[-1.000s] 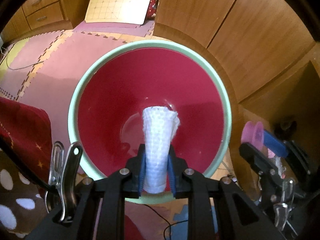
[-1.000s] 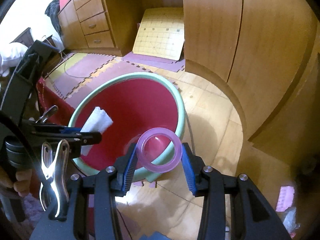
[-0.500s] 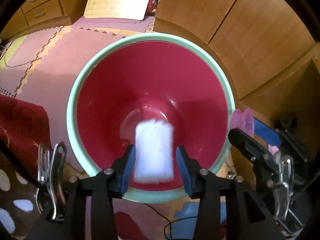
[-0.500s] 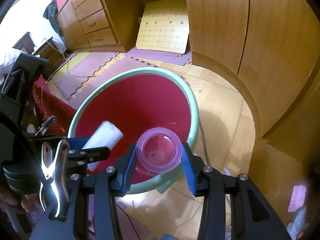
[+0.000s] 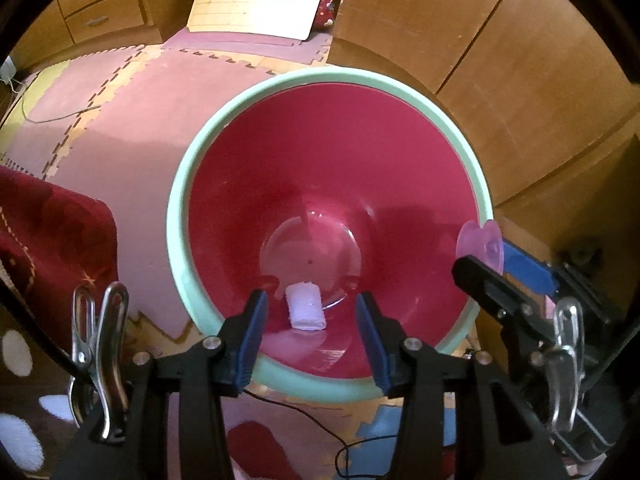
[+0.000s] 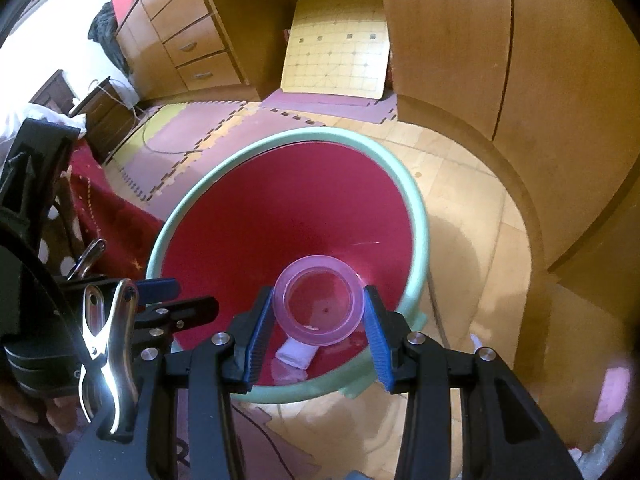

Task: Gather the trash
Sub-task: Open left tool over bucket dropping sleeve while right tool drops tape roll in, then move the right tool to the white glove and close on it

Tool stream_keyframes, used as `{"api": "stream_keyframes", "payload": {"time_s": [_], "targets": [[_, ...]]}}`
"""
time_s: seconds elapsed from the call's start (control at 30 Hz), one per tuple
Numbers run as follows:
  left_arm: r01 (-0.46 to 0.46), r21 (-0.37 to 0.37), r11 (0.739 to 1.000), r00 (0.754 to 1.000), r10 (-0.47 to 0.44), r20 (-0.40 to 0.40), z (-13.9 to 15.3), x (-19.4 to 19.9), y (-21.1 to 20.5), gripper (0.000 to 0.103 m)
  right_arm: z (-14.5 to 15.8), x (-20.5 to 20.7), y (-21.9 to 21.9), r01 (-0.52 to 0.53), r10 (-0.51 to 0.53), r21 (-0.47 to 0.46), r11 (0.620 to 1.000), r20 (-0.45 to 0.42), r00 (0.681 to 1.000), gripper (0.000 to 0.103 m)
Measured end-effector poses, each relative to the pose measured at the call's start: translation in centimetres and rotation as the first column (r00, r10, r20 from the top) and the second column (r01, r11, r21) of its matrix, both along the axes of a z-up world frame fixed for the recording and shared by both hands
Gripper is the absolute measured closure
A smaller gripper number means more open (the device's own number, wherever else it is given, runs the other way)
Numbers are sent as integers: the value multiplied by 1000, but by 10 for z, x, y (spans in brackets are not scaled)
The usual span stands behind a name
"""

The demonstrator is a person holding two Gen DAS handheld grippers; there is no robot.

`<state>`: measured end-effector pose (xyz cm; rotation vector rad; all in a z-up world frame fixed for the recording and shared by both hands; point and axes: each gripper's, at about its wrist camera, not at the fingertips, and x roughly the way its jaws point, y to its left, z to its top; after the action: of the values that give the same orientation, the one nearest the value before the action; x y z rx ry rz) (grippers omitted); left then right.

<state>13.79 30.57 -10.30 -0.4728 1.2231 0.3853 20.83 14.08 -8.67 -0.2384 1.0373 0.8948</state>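
Observation:
A deep red bin with a mint-green rim (image 5: pixel 176 216) (image 6: pixel 420 216) stands on the floor below both grippers. A white folded tissue (image 5: pixel 306 307) (image 6: pixel 295 354) lies on the bin's bottom. My left gripper (image 5: pixel 312 332) hangs over the bin's near side, its jaws opening, with nothing between the blue pads; the tissue lies far below them. My right gripper (image 6: pixel 318 330) is shut on a clear pink plastic cup (image 6: pixel 319 305), held mouth toward the camera above the bin's near side. In the left wrist view that cup (image 5: pixel 480 242) shows at the bin's right rim.
Pink and yellow foam floor mats (image 5: pixel 120 92) lie behind the bin. A red cloth (image 5: pixel 48 232) sits at the left. Wooden cabinets (image 6: pixel 560 80) curve round the right side, drawers (image 6: pixel 188 44) at the back left. A pink scrap (image 6: pixel 610 392) lies on the floor at right. A thin cable (image 5: pixel 304 408) runs near the bin.
My left gripper has opened and let go of the tissue, which fell to the bin's bottom. My right gripper has carried the pink cup forward over the bin.

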Motion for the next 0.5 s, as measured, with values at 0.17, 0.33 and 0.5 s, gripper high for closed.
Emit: {"api": "stream_keyframes", "payload": {"time_s": [0.17,0.33,0.5], "targets": [[-9,4,1000,1000,9,0,1,-3,4,55,-2,-1,3,7,-7,-4,1000,3,1000,45],[-5,8,1000,1000,4,13,6,-5,1,55,2,-2,1,19,-19,3,1000,3,1000,44],[18,16,1000,999,-18,36,15,-5,-6,55,14,-10,-9,25,-26,13,1000,20,999,44]]}}
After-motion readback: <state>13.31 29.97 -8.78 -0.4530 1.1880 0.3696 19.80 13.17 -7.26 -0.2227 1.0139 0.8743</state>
